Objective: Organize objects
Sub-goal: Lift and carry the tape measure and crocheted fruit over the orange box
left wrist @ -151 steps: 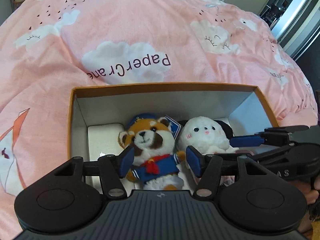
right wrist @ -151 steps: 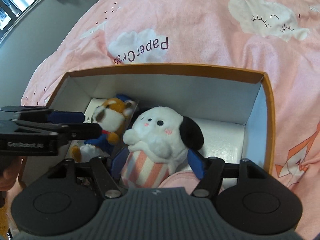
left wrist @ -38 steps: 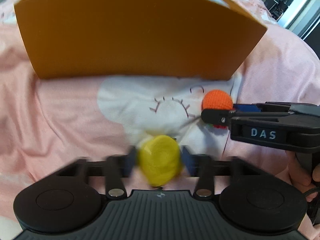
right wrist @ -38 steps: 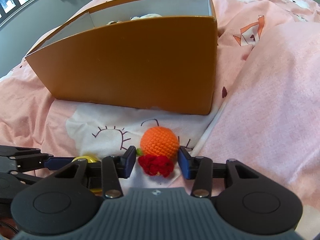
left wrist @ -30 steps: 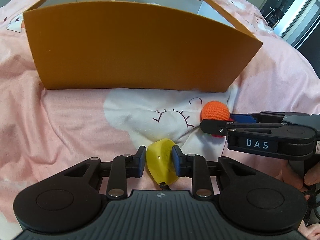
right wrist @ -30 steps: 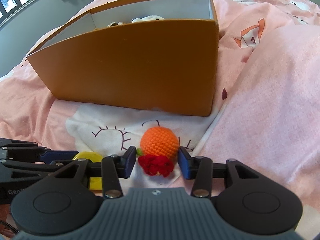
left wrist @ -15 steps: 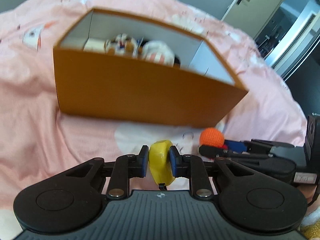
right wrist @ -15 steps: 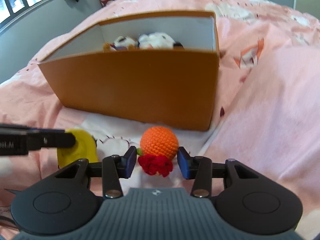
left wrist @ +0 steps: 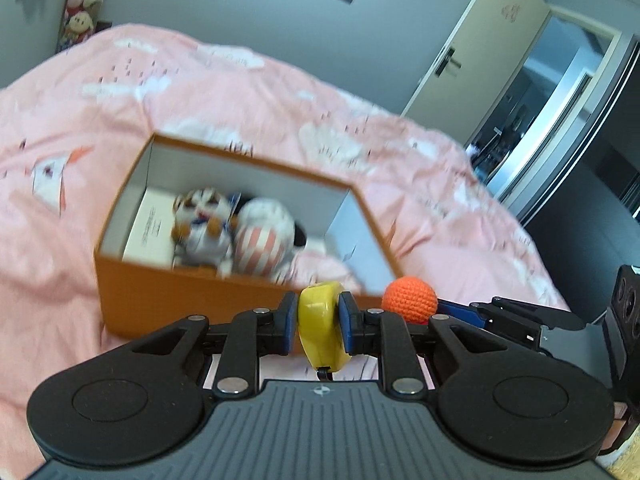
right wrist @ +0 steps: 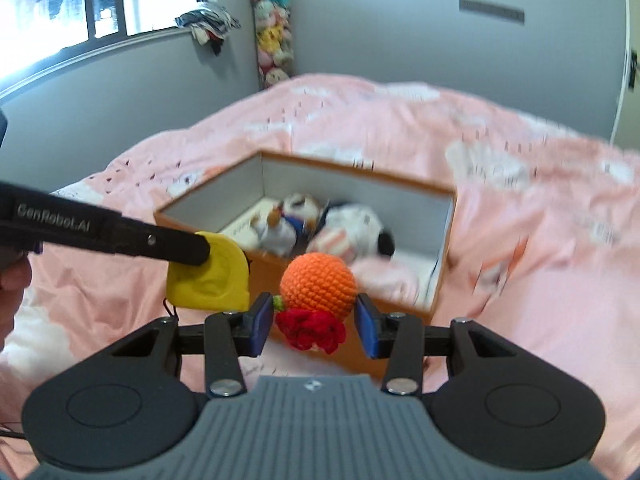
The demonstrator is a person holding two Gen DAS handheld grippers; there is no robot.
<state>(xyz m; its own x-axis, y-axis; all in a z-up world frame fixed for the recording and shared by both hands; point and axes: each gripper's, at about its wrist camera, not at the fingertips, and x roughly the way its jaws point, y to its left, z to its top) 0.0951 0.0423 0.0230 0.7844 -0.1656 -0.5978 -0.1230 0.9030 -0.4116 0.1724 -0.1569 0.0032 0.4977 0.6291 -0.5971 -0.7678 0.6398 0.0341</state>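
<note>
My left gripper (left wrist: 319,322) is shut on a yellow tape measure (left wrist: 320,326) and holds it in the air, just before the near wall of the orange box (left wrist: 168,300). The tape measure also shows in the right wrist view (right wrist: 208,276). My right gripper (right wrist: 316,322) is shut on an orange crocheted ball with a red knitted flower (right wrist: 318,286), held above the bed in front of the box (right wrist: 444,256). The ball also shows in the left wrist view (left wrist: 409,300). A fox plush (left wrist: 204,224) and a white dog plush (left wrist: 266,238) lie inside the box.
The box rests on a pink bedspread with cloud prints (left wrist: 240,88). A white card (left wrist: 150,232) lies at the box's left end. A grey wall, a door (left wrist: 476,60) and a column of hanging plush toys (right wrist: 272,40) stand beyond the bed.
Both grippers have risen with their objects, from low on the bedspread to above the box's near wall, so the inside of the box has come into view.
</note>
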